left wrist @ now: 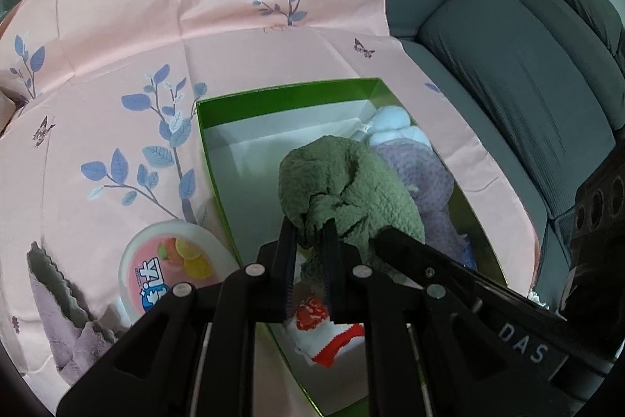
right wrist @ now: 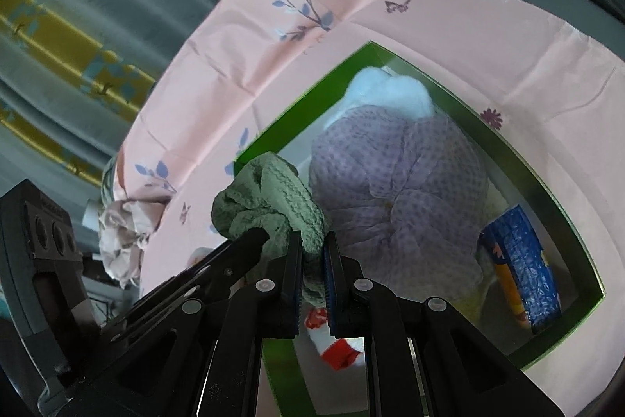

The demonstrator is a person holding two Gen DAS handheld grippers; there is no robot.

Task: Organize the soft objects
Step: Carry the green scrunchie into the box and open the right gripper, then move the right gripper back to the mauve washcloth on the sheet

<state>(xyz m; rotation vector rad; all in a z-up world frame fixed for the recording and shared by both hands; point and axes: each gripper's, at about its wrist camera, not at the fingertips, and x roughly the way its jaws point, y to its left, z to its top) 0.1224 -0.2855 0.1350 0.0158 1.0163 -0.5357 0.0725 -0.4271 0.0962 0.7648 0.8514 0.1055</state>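
Underneath, pink floral cloth (left wrist: pixel 156 26), grey sofa (left wrist: pixel 527 73).

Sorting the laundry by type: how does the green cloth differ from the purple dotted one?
The green cloth is plain and nubby and hangs pinched by both grippers above the green box. The purple cloth is dotted, looks bigger and lies bunched inside the box. Both are soft and crumpled.
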